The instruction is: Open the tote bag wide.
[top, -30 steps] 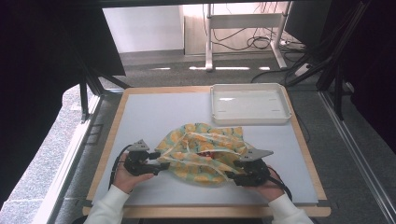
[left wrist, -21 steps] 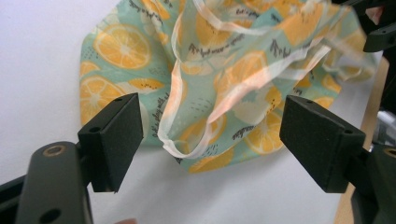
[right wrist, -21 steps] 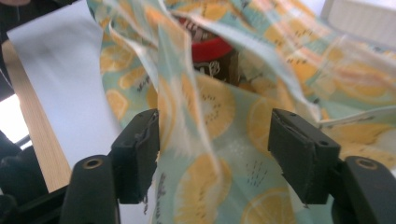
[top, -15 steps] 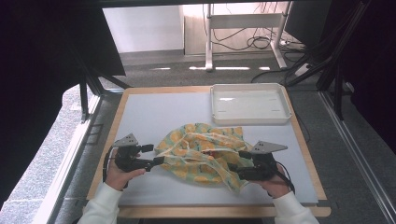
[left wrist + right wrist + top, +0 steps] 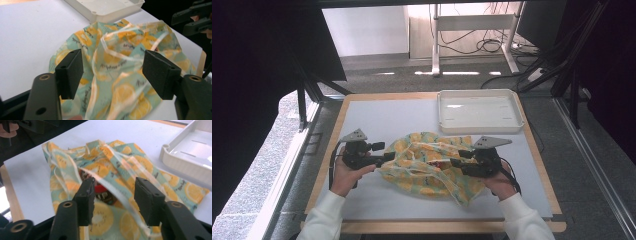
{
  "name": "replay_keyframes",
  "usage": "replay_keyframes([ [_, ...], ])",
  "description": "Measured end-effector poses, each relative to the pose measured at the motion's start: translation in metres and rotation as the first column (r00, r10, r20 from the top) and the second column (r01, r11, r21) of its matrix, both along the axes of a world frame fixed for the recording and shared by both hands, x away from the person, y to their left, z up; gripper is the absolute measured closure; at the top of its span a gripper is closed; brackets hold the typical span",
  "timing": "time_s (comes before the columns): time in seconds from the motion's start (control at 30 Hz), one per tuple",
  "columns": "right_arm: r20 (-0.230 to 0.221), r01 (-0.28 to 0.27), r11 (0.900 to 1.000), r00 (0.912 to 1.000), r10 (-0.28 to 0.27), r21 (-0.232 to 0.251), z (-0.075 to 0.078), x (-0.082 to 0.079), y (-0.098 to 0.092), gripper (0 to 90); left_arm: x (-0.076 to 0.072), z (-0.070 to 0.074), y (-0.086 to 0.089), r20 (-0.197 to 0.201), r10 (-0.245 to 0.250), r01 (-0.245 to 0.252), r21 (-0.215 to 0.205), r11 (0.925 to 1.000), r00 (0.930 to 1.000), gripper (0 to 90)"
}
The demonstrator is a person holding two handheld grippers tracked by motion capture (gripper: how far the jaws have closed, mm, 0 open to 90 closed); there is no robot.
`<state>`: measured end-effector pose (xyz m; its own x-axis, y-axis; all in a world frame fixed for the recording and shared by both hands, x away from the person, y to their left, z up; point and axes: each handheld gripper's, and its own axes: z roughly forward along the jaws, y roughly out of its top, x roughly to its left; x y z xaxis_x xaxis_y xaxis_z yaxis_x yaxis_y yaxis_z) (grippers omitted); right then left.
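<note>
The left gripper [image 5: 388, 156] and right gripper [image 5: 455, 162] are rising higher than before, jaws just closing yet gaping, gripping nothing; the lemon-print bag [image 5: 427, 162] is lying between them.

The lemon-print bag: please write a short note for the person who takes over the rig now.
Left tool: open, jaws either side of the bag's rim, just closing a little, not pressing.
Right tool: open, jaws just closing around a handle strip, not gripping yet.
The lemon-print bag lies crumpled mid-table between both tools; a red and dark item shows inside its mouth. The white tray behind it holds nothing.
Done: bag mouth partly open.
Left, probably: grip the rim, open it wider, move the item.
</note>
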<state>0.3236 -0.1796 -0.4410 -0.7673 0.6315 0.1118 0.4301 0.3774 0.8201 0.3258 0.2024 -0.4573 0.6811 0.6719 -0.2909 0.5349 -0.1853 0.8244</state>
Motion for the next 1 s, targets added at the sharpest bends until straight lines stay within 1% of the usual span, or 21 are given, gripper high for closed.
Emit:
replay_keyframes([
  [0.1,0.001,0.0,1.0,1.0,0.0,-0.003,0.002,0.008,0.007,59.3,0.007,0.002,-0.007,0.001,0.014,-0.014,0.025,0.9996,0.9999,39.0],
  [0.13,0.001,0.0,1.0,1.0,0.0,-0.003,0.002,0.008,0.007,59.3,0.007,0.002,-0.007,0.001,0.014,-0.014,0.025,0.9996,0.9999,40.5],
  [0.17,0.0,0.002,1.0,1.0,-0.002,-0.004,0.003,0.012,0.011,63.1,0.009,0.002,-0.011,0.004,0.011,-0.011,0.025,0.9996,0.9999,42.7],
  [0.23,-0.002,0.002,1.0,1.0,-0.002,-0.007,0.003,0.016,0.014,68.2,0.012,0.003,-0.015,0.01,0.006,-0.006,0.014,0.9999,0.9999,52.3],
  [0.27,0.002,0.0,1.0,1.0,0.0,-0.008,0.004,0.018,0.016,71.4,0.012,0.003,-0.015,0.01,0.006,-0.006,0.014,0.9999,0.9999,56.7],
  [0.3,-0.004,0.001,1.0,1.0,-0.001,-0.004,0.004,0.019,0.017,74.2,0.013,0.004,-0.019,0.022,-0.004,0.004,0.024,0.9997,0.9998,62.1],
  [0.33,-0.006,-0.001,1.0,1.0,0.001,-0.007,0.004,0.019,0.018,76.6,0.012,0.004,-0.019,0.021,-0.01,0.01,0.021,0.9997,0.9997,66.6],
  [0.47,-0.009,-0.019,1.0,0.9998,0.019,-0.018,0.001,0.012,0.017,85.1,0.009,0.001,-0.016,0.012,-0.029,0.029,0.012,0.9995,0.9995,80.5],
  [0.5,-0.01,-0.022,1.0,0.9997,0.022,-0.018,0.0,0.01,0.017,86.8,0.007,-0.002,-0.014,-0.006,-0.041,0.041,-0.015,0.999,0.9991,83.1],
  [0.53,-0.013,-0.02,1.0,0.9997,0.02,-0.019,0.0,0.009,0.016,88.0,0.007,-0.004,-0.014,-0.014,-0.052,0.052,-0.021,0.9984,0.9985,84.8],
  [0.57,-0.015,-0.024,1.0,0.9996,0.024,-0.019,-0.001,0.007,0.015,88.6,0.006,-0.006,-0.016,-0.018,-0.053,0.053,-0.012,0.9985,0.9984,86.1],
  [0.6,-0.015,-0.024,1.0,0.9996,0.024,-0.019,-0.001,0.007,0.015,88.6,0.006,-0.006,-0.016,-0.018,-0.053,0.053,-0.012,0.9985,0.9984,87.2],
  [0.63,-0.019,-0.032,0.999,0.9993,0.032,-0.024,-0.003,0.004,0.015,88.8,0.005,-0.007,-0.018,-0.015,-0.062,0.062,0.001,0.9981,0.998,87.9],
  [0.8,-0.033,-0.056,0.998,0.9979,0.055,-0.034,-0.007,-0.001,0.016,88.9,0.004,-0.009,-0.025,-0.012,-0.078,0.078,0.02,0.9967,0.9969,89.8],
  [0.87,-0.037,-0.079,0.996,0.9963,0.077,-0.052,-0.01,-0.003,0.019,88.9,0.004,-0.01,-0.026,-0.017,-0.076,0.077,0.025,0.9967,0.9969,90.0],
  [0.9,-0.036,-0.097,0.993,0.9949,0.095,-0.064,-0.011,-0.004,0.021,88.9,0.004,-0.012,-0.029,-0.019,-0.086,0.086,0.034,0.9957,0.9961,90.0],
  [1.0,-0.046,-0.134,0.988,0.9904,0.131,-0.081,-0.015,-0.007,0.027,88.9,0.005,-0.015,-0.032,-0.031,-0.092,0.093,0.043,0.9947,0.9953,90.0],
])
